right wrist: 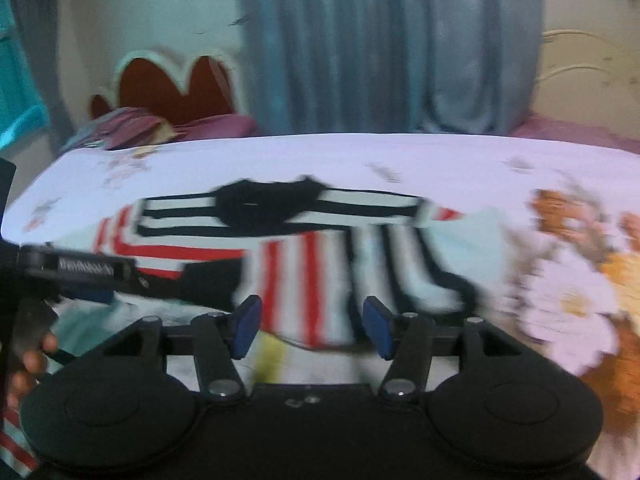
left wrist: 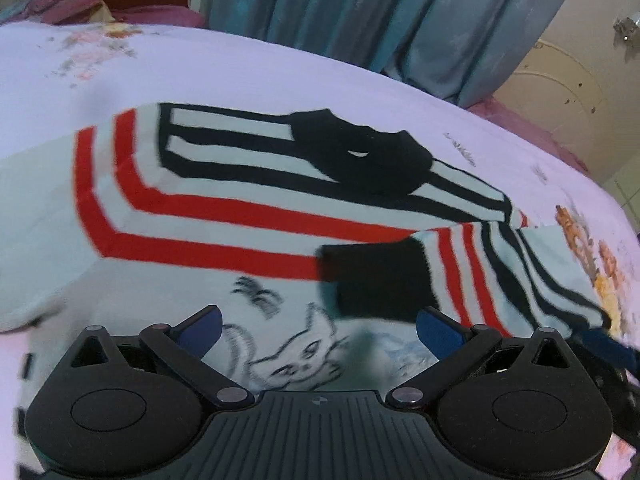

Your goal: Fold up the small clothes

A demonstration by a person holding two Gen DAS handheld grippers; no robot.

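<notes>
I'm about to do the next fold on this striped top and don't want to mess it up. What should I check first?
1. Right gripper open, nothing clamped: ok.
2. Left gripper open and empty: ok.
3. Sleeve with the black cuff folded across the striped sweater: ok.
4. Black collar flat and visible: ok.
5. Other sleeve folded in: cannot tell.
6. Sweater fully on the bedsheet: ok.

Each black gripper [right wrist: 311, 327] has 2 blue-padded fingers [right wrist: 245, 326], round silver screws and ribbed housing.
</notes>
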